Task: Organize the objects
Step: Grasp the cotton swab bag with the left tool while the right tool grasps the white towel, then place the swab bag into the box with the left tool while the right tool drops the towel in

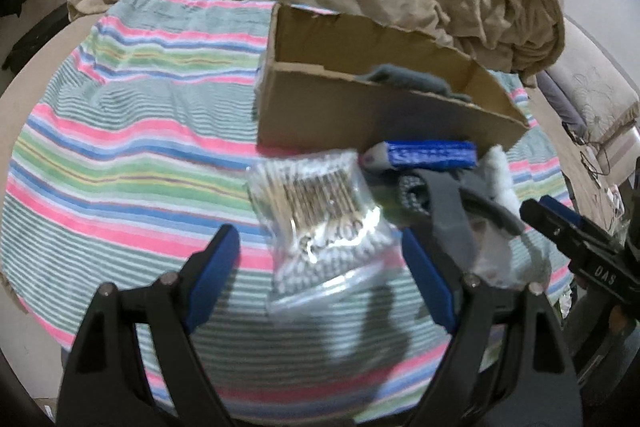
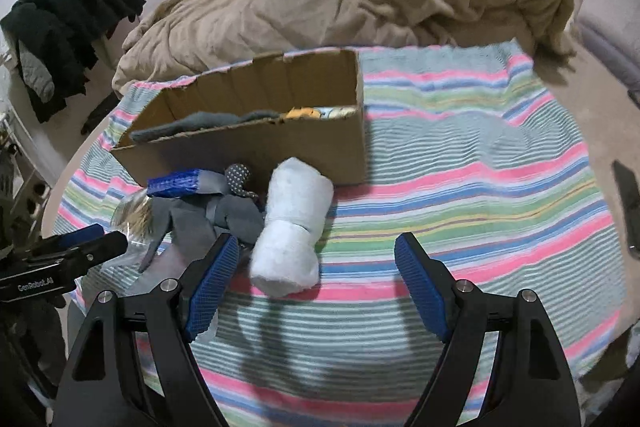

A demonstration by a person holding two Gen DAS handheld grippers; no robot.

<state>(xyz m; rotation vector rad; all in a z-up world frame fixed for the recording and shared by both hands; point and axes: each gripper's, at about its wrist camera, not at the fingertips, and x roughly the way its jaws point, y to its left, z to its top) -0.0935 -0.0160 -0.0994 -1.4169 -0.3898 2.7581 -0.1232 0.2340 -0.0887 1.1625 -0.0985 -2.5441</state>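
On the striped towel covering the bed, one clear bag of cotton swabs lies straight ahead of the left gripper, partly between its released fingers, its long axis running near to far. Right of it sit one blue packet, a heap of grey socks and one rolled white towel, all near the one cardboard box, which already holds some things. The right gripper is spread wide and empty; the white roll lies between its fingers, nearer the left one. The swab bag likely goes next, by the left hand.
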